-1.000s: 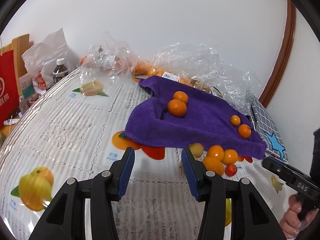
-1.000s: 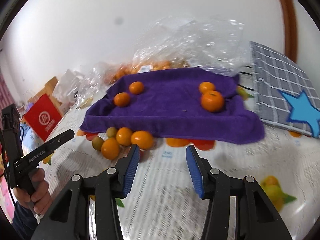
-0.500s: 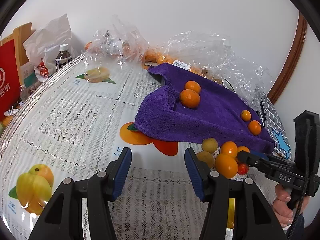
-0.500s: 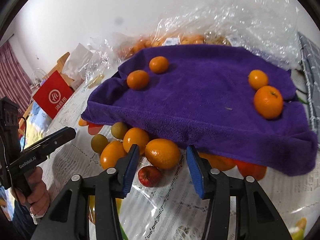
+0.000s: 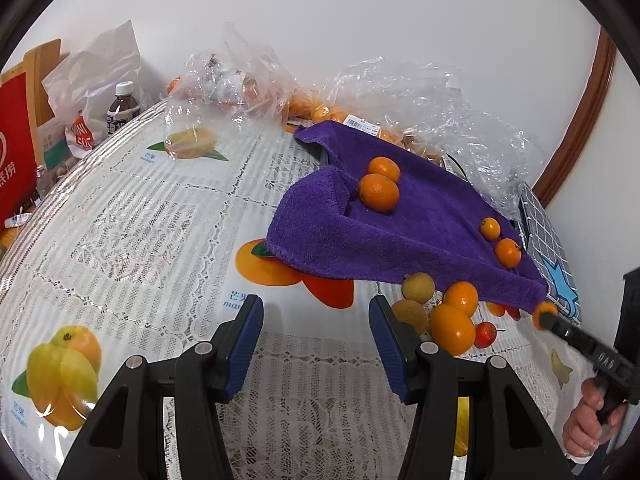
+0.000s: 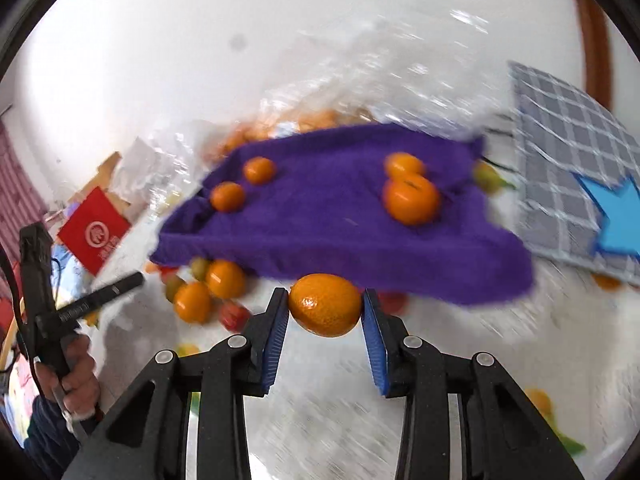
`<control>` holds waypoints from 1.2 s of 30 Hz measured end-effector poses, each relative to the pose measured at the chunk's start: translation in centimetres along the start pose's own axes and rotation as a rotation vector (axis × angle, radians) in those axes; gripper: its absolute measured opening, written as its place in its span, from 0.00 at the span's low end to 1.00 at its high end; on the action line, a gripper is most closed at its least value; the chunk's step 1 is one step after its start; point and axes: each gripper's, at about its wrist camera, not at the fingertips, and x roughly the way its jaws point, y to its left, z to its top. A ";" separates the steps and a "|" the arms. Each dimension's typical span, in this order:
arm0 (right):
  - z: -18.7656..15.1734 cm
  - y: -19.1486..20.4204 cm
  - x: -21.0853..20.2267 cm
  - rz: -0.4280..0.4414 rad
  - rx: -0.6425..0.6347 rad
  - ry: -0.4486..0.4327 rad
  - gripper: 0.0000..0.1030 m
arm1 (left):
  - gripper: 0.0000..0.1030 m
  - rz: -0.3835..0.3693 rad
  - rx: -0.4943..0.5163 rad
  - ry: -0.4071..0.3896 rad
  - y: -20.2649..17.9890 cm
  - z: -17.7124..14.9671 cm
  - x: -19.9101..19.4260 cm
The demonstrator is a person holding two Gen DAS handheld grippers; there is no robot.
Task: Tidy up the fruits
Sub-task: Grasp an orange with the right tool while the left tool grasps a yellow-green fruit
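Observation:
A purple towel point(image 5: 400, 232) point(image 6: 328, 220) lies on the table with two pairs of oranges point(image 5: 379, 192) point(image 6: 410, 198) on it. Loose fruit point(image 5: 452, 328) point(image 6: 216, 284) is heaped at the towel's near edge: oranges, yellow-green fruits and a small red one. My right gripper point(image 6: 325, 306) has an orange point(image 6: 325, 304) between its blue pads, which touch both its sides as the jaws are closing. That orange hangs clear of the heap. My left gripper point(image 5: 315, 308) stands open over bare tablecloth, left of the heap, nothing between its fingers.
Crumpled clear plastic bags point(image 5: 400, 92) with more oranges lie behind the towel. A grey checked cloth with a blue star point(image 6: 568, 120) lies to its right. A red bag point(image 5: 12, 152) and a bottle point(image 5: 122, 108) stand at the far left edge.
My right gripper went in to the fruit heap, closed on one orange and drew it away to the right. The left gripper stayed open and hardly moved.

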 end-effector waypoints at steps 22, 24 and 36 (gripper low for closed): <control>-1.6 -0.7 1.1 -0.164 -0.051 0.046 0.36 | 0.33 -0.073 0.134 0.111 -5.7 -0.4 3.2; -1.6 -0.7 1.1 -0.163 -0.048 0.045 0.36 | 0.28 -0.058 0.152 0.112 -6.1 -0.5 3.3; -1.8 0.0 1.0 -0.153 -0.078 0.043 0.36 | 0.25 -0.101 0.107 0.109 -5.2 -0.9 2.7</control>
